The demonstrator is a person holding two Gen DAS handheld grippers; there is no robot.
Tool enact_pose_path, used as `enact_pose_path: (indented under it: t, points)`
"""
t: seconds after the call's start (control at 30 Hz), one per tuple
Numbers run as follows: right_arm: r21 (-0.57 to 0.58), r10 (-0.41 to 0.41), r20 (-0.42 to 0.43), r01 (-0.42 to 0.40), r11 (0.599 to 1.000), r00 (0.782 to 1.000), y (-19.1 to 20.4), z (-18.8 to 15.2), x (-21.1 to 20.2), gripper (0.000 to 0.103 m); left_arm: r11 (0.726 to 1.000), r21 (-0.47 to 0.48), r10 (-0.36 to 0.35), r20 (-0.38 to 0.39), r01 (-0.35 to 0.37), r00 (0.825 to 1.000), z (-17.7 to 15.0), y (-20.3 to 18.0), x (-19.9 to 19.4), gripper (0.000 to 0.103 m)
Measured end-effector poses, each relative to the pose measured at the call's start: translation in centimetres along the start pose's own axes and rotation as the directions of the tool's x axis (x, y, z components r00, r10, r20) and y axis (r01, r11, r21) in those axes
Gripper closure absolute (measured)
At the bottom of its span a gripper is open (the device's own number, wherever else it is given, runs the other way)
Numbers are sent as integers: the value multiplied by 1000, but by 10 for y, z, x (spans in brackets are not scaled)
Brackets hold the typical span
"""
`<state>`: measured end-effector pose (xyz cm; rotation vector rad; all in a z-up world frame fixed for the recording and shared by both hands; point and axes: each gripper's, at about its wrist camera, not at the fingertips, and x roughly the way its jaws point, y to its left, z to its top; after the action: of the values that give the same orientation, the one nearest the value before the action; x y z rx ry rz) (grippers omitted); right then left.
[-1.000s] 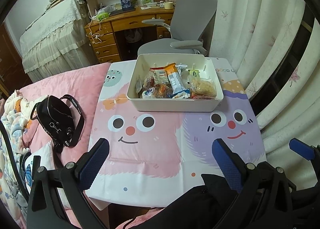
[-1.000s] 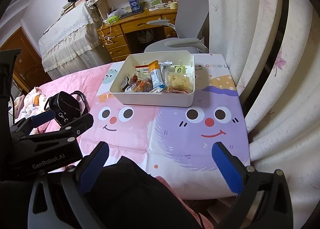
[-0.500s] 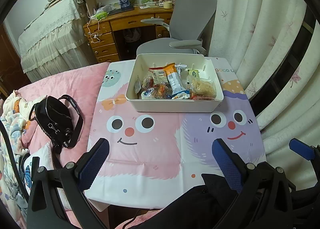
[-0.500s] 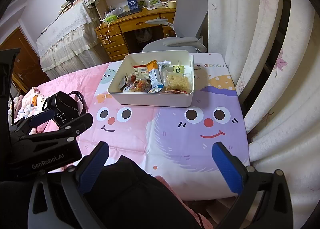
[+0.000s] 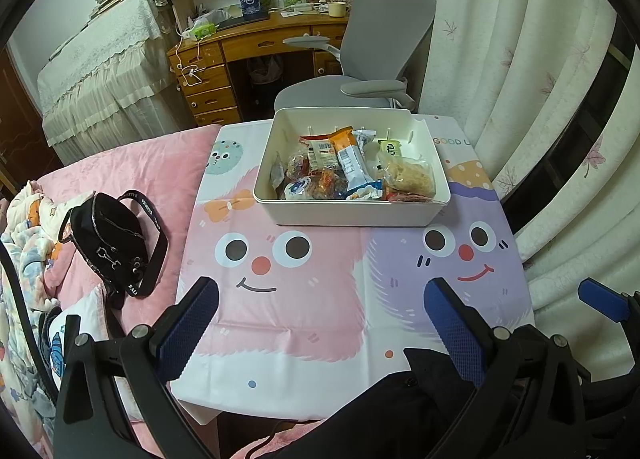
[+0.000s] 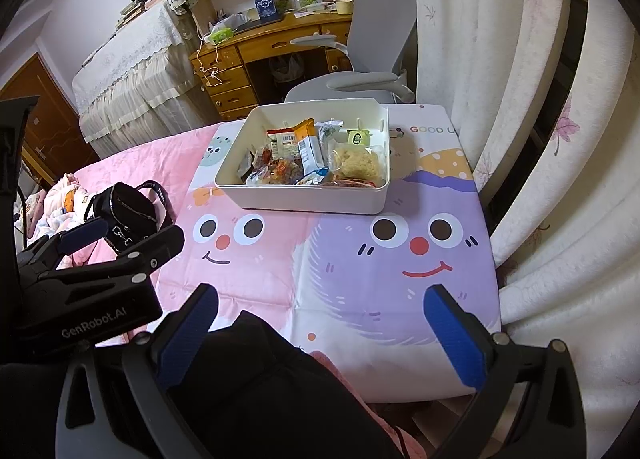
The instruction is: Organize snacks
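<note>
1. A white bin (image 5: 352, 215) is set on the far half of the tabletop (image 5: 320, 299), which is covered by a cloth printed with a pink and a purple cartoon face.
2. The bin is filled with wrapped snacks (image 5: 348, 167): an orange-topped packet leaning upright at the middle, a clear bag of pale noodle-like pieces (image 5: 408, 177) at the right, and small red and blue wrappers at the near left (individual labels cannot be read).
3. The left tool (image 5: 320, 319) is held over the near edge of the tabletop, its blue-padded fingers spread wide with nothing between them.
4. The right tool (image 6: 324, 323) is likewise held wide apart and empty at the near edge, to the right of the left tool, well apart from the bin.
5. A black shoulder bag (image 5: 108, 243) is seen on the pink bed (image 5: 132, 175) left of the tabletop.
6. A grey office chair (image 5: 380, 43) and a wooden desk (image 5: 256, 43) are placed beyond the bin, with white curtains (image 5: 520, 79) at the right.
</note>
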<state>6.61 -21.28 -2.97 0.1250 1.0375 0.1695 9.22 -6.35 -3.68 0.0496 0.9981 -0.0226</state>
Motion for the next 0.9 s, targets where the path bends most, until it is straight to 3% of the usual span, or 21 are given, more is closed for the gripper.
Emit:
enact_pose_path:
  t: [0.9]
  points:
    - [4,4,-21,-4,1000,1000,-4,-12,6,0,1000,4,-4,-32,4,999,-4,3,5,1]
